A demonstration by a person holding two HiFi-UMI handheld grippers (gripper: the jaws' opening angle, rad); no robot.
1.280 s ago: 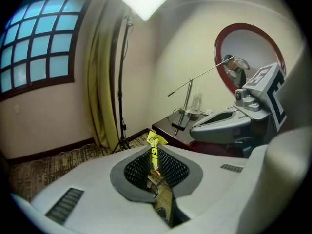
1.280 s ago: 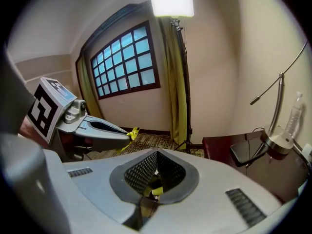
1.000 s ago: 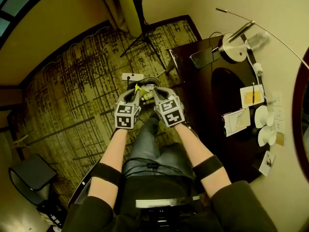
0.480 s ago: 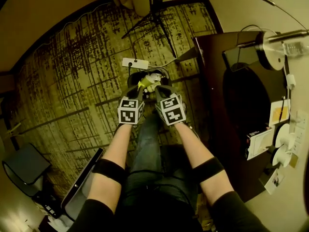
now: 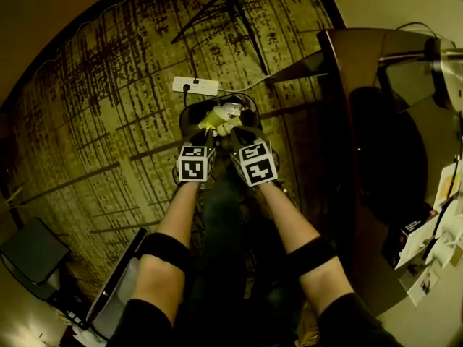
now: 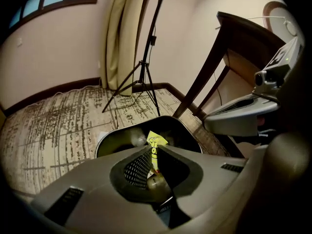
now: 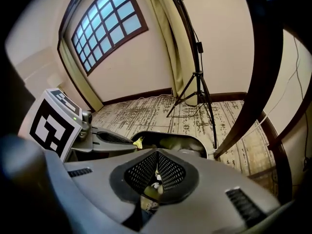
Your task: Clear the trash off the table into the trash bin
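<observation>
A dark round trash bin (image 5: 187, 114) stands on the patterned carpet, right in front of the person's knees. Both grippers hang side by side just above its mouth. My left gripper (image 5: 207, 131) is shut on a yellow wrapper (image 6: 157, 142), which sticks up between the jaw tips with the bin (image 6: 181, 128) right behind it. My right gripper (image 5: 233, 130) is shut on a thin pale scrap of trash (image 7: 156, 172) wedged between its jaws. In the right gripper view the bin (image 7: 171, 141) lies just beyond the jaws, with the yellow wrapper (image 7: 139, 142) to the left.
A dark wooden table (image 5: 340, 121) stands to the right, with papers and a lamp on it. A white power strip (image 5: 195, 86) lies on the carpet beyond the bin, and a tripod (image 5: 233, 6) stands further off. A flat dark case (image 5: 116, 288) lies at lower left.
Both grippers have sunk together from above the floor to the mouth of the bin, each keeping its piece of trash. The bin now sits directly under their tips.
</observation>
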